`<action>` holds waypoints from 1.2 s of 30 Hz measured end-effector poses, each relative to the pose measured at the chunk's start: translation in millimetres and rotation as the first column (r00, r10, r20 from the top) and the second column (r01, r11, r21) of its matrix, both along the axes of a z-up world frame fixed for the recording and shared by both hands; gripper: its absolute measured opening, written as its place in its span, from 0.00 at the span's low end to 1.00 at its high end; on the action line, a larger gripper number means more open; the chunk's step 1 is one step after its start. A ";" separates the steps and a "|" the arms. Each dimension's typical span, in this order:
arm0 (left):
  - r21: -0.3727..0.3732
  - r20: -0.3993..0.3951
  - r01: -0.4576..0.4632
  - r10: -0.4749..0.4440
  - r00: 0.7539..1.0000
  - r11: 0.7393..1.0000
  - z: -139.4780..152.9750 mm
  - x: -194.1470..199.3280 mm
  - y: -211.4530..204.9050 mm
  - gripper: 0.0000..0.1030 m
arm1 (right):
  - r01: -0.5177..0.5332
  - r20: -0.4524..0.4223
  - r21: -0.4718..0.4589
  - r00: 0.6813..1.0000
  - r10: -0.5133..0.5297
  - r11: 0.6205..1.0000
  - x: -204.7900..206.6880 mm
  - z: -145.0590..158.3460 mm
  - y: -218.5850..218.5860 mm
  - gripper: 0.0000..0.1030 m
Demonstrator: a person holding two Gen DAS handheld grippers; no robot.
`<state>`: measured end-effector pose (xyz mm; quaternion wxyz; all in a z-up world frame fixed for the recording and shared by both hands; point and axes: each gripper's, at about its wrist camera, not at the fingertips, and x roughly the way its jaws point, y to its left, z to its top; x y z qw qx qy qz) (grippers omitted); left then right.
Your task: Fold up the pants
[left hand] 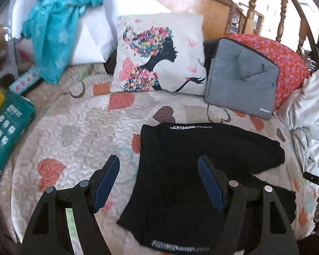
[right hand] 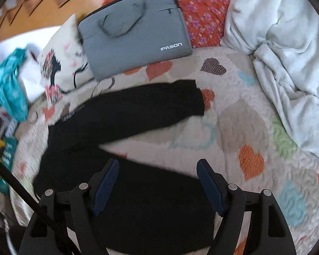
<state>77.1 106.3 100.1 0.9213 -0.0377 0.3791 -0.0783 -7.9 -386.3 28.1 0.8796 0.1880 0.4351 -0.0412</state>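
The left tool [left hand: 158,182] hangs above the bed with its jaws spread and nothing between the blue pads [left hand: 107,186]; the black pants [left hand: 180,170] lie beneath it, not touched. The right tool [right hand: 157,186] is likewise spread and empty, poised over the lower pant leg in its own view, which is somewhat blurred.

The pants [right hand: 121,123] lie flat on the heart-patterned quilt [left hand: 78,131], waistband with a white label toward the pillows and the two legs splayed apart in a V, so that a wedge of quilt shows between them in the right wrist view.

Beyond the pants, at the head of the bed, a cushion printed with a woman's silhouette and butterflies [left hand: 159,53] leans upright. Just beside it a grey laptop bag [right hand: 136,31] rests against a red floral pillow [right hand: 204,6]. A rumpled pale blanket [right hand: 287,63] is heaped along the quilt's edge next to that pillow. On the opposite side a teal star-patterned throw [left hand: 53,34] drapes over a white pillow [left hand: 93,38], and a green box [left hand: 6,127] stands at the bed's edge.
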 end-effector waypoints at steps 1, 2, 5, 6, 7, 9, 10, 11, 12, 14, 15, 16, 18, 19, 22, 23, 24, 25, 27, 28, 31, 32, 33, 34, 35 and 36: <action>0.012 -0.018 0.001 0.000 1.000 1.000 -3.4 14.0 -1.1 0.73 | -0.014 -0.007 -0.013 1.000 0.014 1.000 10.5 4.8 -2.5 0.78; 0.030 -0.033 0.008 -0.007 0.999 1.000 -7.2 27.5 -4.0 0.73 | -0.023 -0.012 -0.033 1.000 0.023 0.999 19.4 8.7 -2.3 0.78; 0.071 -0.072 0.042 -0.037 0.997 0.997 -18.0 58.9 -16.4 0.73 | -0.061 -0.032 -0.071 0.998 0.059 0.996 51.7 16.5 -7.6 0.78; 0.079 -0.091 0.059 -0.052 0.994 0.995 -22.6 70.1 -21.6 0.73 | -0.074 -0.041 -0.082 0.997 0.071 0.994 65.5 17.8 -7.8 0.78; 0.085 -0.114 0.073 -0.063 0.992 0.994 -29.2 82.7 -27.3 0.73 | -0.088 -0.052 -0.086 0.995 0.084 0.992 75.0 17.6 -8.3 0.78; 0.087 -0.147 0.080 -0.067 0.987 0.993 -40.8 101.8 -35.7 0.73 | -0.118 -0.076 -0.105 0.991 0.110 0.988 99.7 14.2 -6.1 0.78; 0.088 -0.165 0.083 -0.067 0.984 0.993 -49.3 113.6 -40.4 0.73 | -0.132 -0.091 -0.111 0.988 0.123 0.985 108.4 11.6 -4.8 0.78; 0.088 -0.173 0.080 -0.064 0.983 0.993 -53.5 119.3 -43.0 0.73 | -0.147 -0.100 -0.110 0.986 0.136 0.983 117.3 8.3 -2.9 0.78; 0.087 -0.188 0.076 -0.058 0.980 0.993 -61.5 129.5 -46.0 0.73 | -0.158 -0.109 -0.107 0.983 0.147 0.982 126.2 4.9 0.9 0.78; 0.086 -0.204 0.075 -0.056 0.977 0.993 -70.0 141.4 -50.4 0.73 | -0.180 -0.125 -0.094 0.978 0.168 0.979 144.5 -2.3 8.0 0.78; 0.090 -0.211 0.075 -0.054 0.976 0.993 -74.2 146.8 -53.0 0.73 | -0.191 -0.128 -0.081 0.975 0.180 0.978 151.8 -5.4 10.7 0.78; 0.090 -0.215 0.079 -0.058 0.975 0.993 -77.5 152.2 -56.1 0.73 | -0.200 -0.132 -0.068 0.973 0.190 0.977 161.2 -8.2 12.7 0.78; 0.086 -0.217 0.101 -0.080 0.973 0.991 -81.5 160.1 -63.0 0.73 | -0.195 -0.130 -0.067 0.974 0.185 0.979 169.2 -12.9 10.5 0.78; 0.087 -0.219 0.116 -0.094 0.971 0.989 -83.1 163.1 -67.5 0.73 | -0.183 -0.133 -0.068 0.976 0.173 0.981 173.5 -16.3 6.0 0.78; 0.101 -0.228 0.159 -0.132 0.965 0.982 -89.3 173.8 -84.0 0.73 | -0.143 -0.155 -0.058 0.979 0.132 0.988 179.8 -28.2 -15.4 0.78; 0.107 -0.231 0.169 -0.141 0.963 0.980 -91.5 177.1 -89.4 0.73 | -0.126 -0.160 -0.057 0.980 0.115 0.990 180.7 -31.0 -23.5 0.78; 0.109 -0.232 0.184 -0.155 0.960 0.977 -93.9 181.3 -95.3 0.73 | -0.107 -0.164 -0.059 0.982 0.096 0.992 181.3 -33.9 -32.1 0.78; 0.108 -0.235 0.199 -0.170 0.957 0.974 -96.7 186.1 -102.1 0.73 | -0.079 -0.166 -0.054 0.984 0.069 0.995 182.6 -36.5 -43.0 0.78; 0.106 -0.240 0.216 -0.186 0.953 0.971 -102.1 195.5 -112.6 0.73 | -0.045 -0.177 -0.041 0.984 0.037 0.998 184.5 -39.4 -58.5 0.78; 0.100 -0.244 0.225 -0.195 0.950 0.969 -104.3 199.5 -116.9 0.73 | -0.032 -0.178 -0.037 0.984 0.025 0.999 186.6 -40.0 -65.2 0.78; 0.103 -0.260 0.256 -0.222 0.940 0.961 -114.1 213.5 -129.7 0.73 | -0.062 -0.187 -0.057 0.981 0.051 0.996 196.4 -39.9 -68.5 0.78; 0.107 -0.264 0.262 -0.227 0.938 0.959 -116.2 216.4 -132.3 0.73 | -0.080 -0.188 -0.061 0.980 0.067 0.995 200.9 -39.9 -66.2 0.78; 0.115 -0.270 0.268 -0.230 0.935 0.956 -119.4 220.5 -135.1 0.73 | -0.093 -0.187 -0.061 0.979 0.080 0.994 205.5 -40.5 -63.9 0.78; 0.119 -0.275 0.271 -0.230 0.934 0.955 -122.5 225.6 -137.3 0.73 | -0.112 -0.189 -0.060 0.977 0.099 0.992 212.4 -41.6 -59.5 0.78; 0.117 -0.277 0.272 -0.231 0.933 0.955 -123.7 227.9 -137.6 0.73 | -0.130 -0.191 -0.059 0.975 0.117 0.990 220.1 -43.4 -54.5 0.78; 0.107 -0.280 0.276 -0.237 0.930 0.955 -125.5 231.9 -138.3 0.73 | -0.142 -0.190 -0.058 0.973 0.129 0.988 226.0 -45.7 -52.5 0.78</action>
